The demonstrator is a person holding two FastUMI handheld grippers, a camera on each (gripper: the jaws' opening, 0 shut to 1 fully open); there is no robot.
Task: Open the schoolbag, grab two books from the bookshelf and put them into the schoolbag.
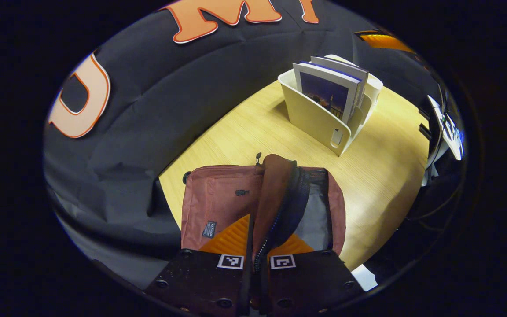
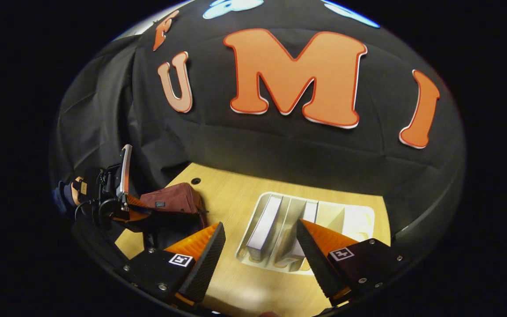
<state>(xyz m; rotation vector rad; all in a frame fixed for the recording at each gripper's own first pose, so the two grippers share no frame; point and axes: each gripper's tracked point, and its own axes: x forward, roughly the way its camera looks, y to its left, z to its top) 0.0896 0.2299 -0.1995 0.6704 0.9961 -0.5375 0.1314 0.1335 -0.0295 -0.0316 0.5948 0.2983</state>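
A reddish-brown schoolbag (image 1: 218,202) lies on the wooden table (image 1: 244,127). Its flap (image 1: 277,189) is lifted and grey lining shows inside. My left gripper (image 1: 255,259) is shut on the flap's zipper edge, holding it up. Beyond the bag stands a white bookshelf (image 1: 315,119) with a few books (image 1: 328,90) upright in it. My right gripper (image 2: 260,255) hangs open above the bookshelf (image 2: 354,220), its fingers to either side of two books (image 2: 264,226) seen from above, not touching them. Left of it are the schoolbag (image 2: 174,200) and the left gripper (image 2: 117,207) in a hand (image 2: 75,189).
The black cloth wall runs close behind the table. A cable hole (image 2: 196,181) sits in the tabletop near the bag. Equipment with a screen (image 1: 449,127) stands past the table's far edge, and a white sheet (image 1: 365,277) lies at the near corner.
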